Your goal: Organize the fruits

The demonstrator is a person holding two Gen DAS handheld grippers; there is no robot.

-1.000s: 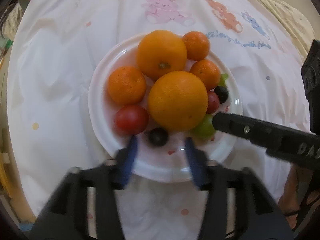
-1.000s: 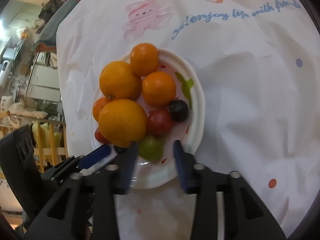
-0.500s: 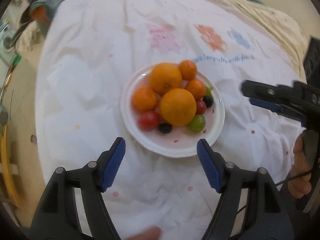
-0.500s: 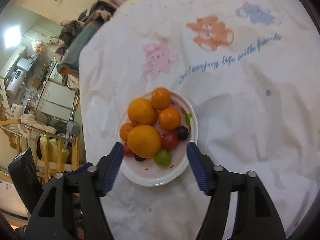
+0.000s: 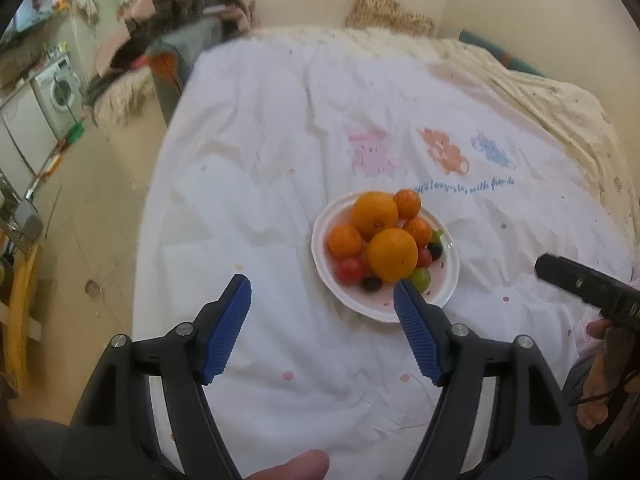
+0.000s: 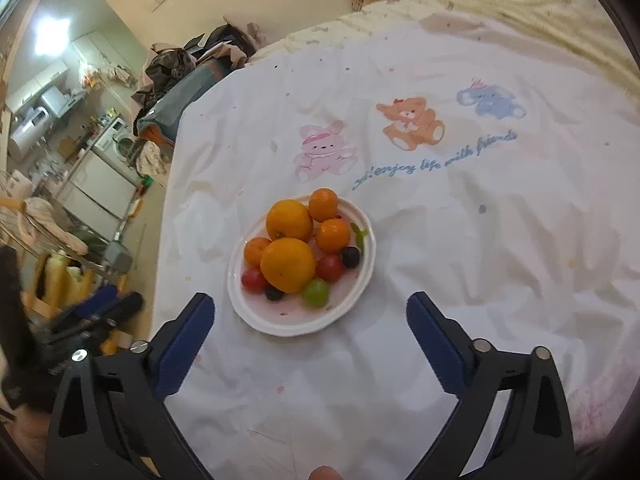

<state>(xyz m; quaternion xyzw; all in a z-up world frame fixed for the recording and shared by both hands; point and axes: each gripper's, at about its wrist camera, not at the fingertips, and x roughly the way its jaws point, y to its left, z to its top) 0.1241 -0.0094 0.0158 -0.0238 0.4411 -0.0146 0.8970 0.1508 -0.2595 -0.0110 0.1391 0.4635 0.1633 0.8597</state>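
A white plate (image 5: 372,305) (image 6: 304,330) on the printed sheet holds the fruit. Two big oranges (image 5: 392,255) (image 6: 288,265) sit in the middle with three mandarins (image 5: 345,240) (image 6: 332,235) around them. Red tomatoes (image 5: 349,270) (image 6: 330,267), dark grapes (image 5: 372,283) (image 6: 351,257) and a green grape (image 5: 420,278) (image 6: 316,292) lie along the near side. My left gripper (image 5: 321,284) hovers open, high above and short of the plate, holding nothing. My right gripper (image 6: 310,302) hangs likewise, its jaws opening wide and empty. One of its black fingers (image 5: 560,272) shows at the right of the left wrist view.
The white sheet (image 6: 460,240) with cartoon animals and blue lettering covers a bed; a cream quilt (image 5: 560,92) lies beyond it. Left of the bed edge are floor, a clothes-laden chair (image 6: 184,80), a washing machine (image 5: 60,88) and shelves.
Both grippers rose and drew back from the plate, which now looks small and far. Both sets of jaws spread wider, the right most of all. The fruit has not moved.
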